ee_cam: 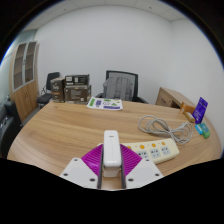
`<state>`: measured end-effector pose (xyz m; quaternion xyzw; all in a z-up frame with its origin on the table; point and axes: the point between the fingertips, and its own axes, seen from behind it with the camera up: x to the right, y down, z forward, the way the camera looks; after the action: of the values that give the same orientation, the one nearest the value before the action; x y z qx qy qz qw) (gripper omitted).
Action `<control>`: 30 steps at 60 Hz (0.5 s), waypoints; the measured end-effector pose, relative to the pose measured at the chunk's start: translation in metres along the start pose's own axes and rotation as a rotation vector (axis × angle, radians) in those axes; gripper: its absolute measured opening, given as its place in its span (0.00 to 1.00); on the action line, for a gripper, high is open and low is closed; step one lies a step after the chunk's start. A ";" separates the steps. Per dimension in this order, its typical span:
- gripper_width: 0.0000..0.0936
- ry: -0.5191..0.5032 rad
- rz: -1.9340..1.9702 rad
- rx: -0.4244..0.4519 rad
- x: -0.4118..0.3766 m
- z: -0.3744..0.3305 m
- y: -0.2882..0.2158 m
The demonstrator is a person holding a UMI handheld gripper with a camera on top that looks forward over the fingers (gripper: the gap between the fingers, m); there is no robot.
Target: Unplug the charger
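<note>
A white charger (111, 151) stands upright between my fingers, and both purple pads (93, 157) press on its sides. My gripper (111, 166) is shut on it. Just to the right lies a white power strip (156, 150) with coloured marks on its sockets, flat on the wooden table (70, 130). The charger sits off the strip's left end, apart from its sockets as far as I can see. A grey cable (160, 125) loops beyond the strip. The charger's lower part is hidden by my fingers.
Beyond, a black office chair (119, 86), cardboard boxes (74, 88) and a flat green-and-purple box (104, 103) stand at the table's far side. A purple item (201, 108) and a teal object (203, 130) sit at the right. A cabinet (26, 68) stands at the left.
</note>
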<state>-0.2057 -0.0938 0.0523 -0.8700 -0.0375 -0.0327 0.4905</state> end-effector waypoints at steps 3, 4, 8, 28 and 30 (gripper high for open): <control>0.25 -0.021 0.016 -0.003 -0.002 0.000 0.001; 0.24 -0.027 0.021 -0.005 -0.003 0.000 0.001; 0.20 -0.054 0.019 -0.009 -0.005 0.000 0.000; 0.16 -0.112 -0.068 0.315 0.009 -0.072 -0.162; 0.16 -0.144 -0.039 0.355 0.014 -0.084 -0.192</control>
<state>-0.2119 -0.0659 0.2605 -0.7690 -0.0944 0.0272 0.6317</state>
